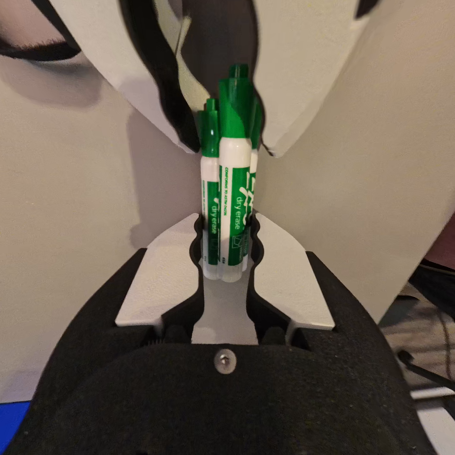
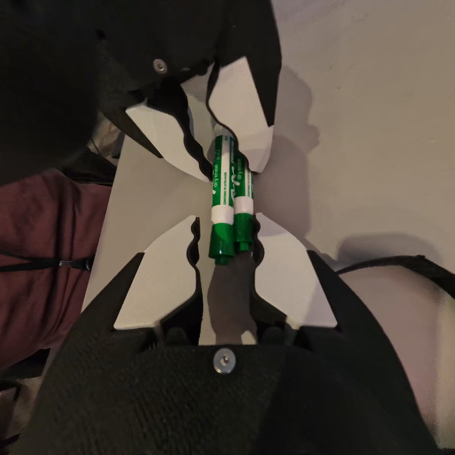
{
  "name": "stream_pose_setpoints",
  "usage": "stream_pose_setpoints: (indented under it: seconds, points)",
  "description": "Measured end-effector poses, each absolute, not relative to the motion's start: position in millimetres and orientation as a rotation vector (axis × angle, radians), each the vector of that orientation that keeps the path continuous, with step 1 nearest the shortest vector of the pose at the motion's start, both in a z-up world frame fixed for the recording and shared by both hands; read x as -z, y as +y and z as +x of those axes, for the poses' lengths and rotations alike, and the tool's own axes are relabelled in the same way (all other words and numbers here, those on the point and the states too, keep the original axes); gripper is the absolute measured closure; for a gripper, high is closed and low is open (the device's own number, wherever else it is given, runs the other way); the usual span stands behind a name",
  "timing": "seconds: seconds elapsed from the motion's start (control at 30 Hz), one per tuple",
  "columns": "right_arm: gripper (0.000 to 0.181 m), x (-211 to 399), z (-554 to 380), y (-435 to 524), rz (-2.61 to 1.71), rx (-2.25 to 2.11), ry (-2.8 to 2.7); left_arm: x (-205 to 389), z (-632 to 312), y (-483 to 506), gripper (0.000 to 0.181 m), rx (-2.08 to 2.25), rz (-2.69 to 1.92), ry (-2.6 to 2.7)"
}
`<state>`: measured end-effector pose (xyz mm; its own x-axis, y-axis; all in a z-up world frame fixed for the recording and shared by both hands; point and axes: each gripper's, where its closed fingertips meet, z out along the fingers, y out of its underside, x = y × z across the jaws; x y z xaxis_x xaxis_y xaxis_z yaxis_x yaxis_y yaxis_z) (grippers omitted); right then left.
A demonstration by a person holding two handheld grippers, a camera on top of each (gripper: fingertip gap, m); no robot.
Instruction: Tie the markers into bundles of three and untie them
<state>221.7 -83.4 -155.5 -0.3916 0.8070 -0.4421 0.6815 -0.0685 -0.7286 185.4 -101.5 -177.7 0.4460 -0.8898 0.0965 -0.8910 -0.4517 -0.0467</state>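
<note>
Markers (image 1: pixel 231 187): three green-capped, white-barrelled, bunched together, held off the pale table (image 1: pixel 61 172) between both grippers. Left gripper (image 1: pixel 227 219) clamped on the barrel ends, caps pointing away from its camera. Right gripper (image 2: pixel 226 219) closed on the cap ends (image 2: pixel 221 241), facing the left one head-on. Black strap (image 2: pixel 394 264) lies on the table to the side. Maroon sleeve (image 2: pixel 44 234) at the table edge in right wrist view.
</note>
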Motion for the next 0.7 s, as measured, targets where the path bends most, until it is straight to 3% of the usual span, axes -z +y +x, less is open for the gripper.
stream_pose_setpoints:
  seconds: [0.5,0.7]
  points:
    - [0.145,156.9,217.5,-89.3,-1.760,-1.518,-2.080,178.5,186.7,-103.2,0.143,-0.038,2.801,-1.751]
    - [0.143,150.3,219.1,-103.7,-1.839,-1.749,-2.083,178.9,187.0,-104.7,0.147,-0.047,2.824,-1.725]
